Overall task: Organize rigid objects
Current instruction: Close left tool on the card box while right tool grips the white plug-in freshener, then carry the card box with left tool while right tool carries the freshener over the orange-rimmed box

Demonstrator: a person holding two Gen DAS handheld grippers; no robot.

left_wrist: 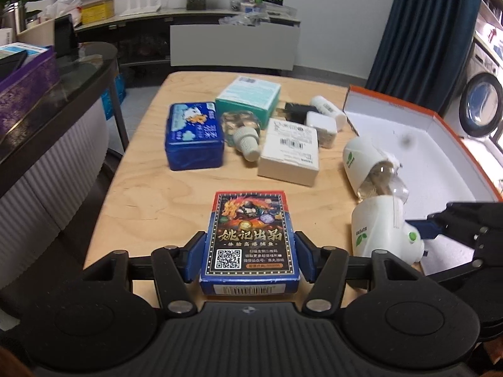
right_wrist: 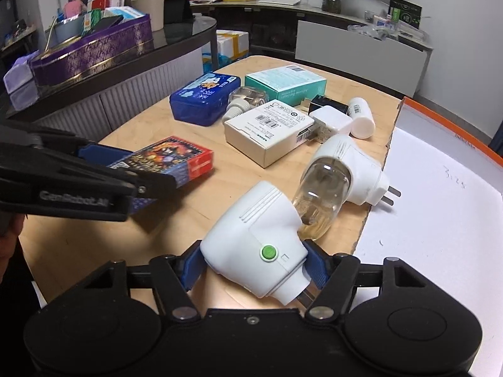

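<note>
Card box (left_wrist: 250, 245) sits clamped in my left claw (left_wrist: 250, 259), pads on its long sides, low over the tabletop (left_wrist: 176, 201). My right claw (right_wrist: 253, 265) brackets the white plug-in vaporizer (right_wrist: 254, 251) with the green button; pads appear to touch, so I judge it gripped. Both lie nearest the open orange-rimmed box (right_wrist: 440, 207), presumably their destination.

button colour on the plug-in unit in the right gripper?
Green, ringed in white, on the white plug-in unit; clearest in the right wrist view.
</note>
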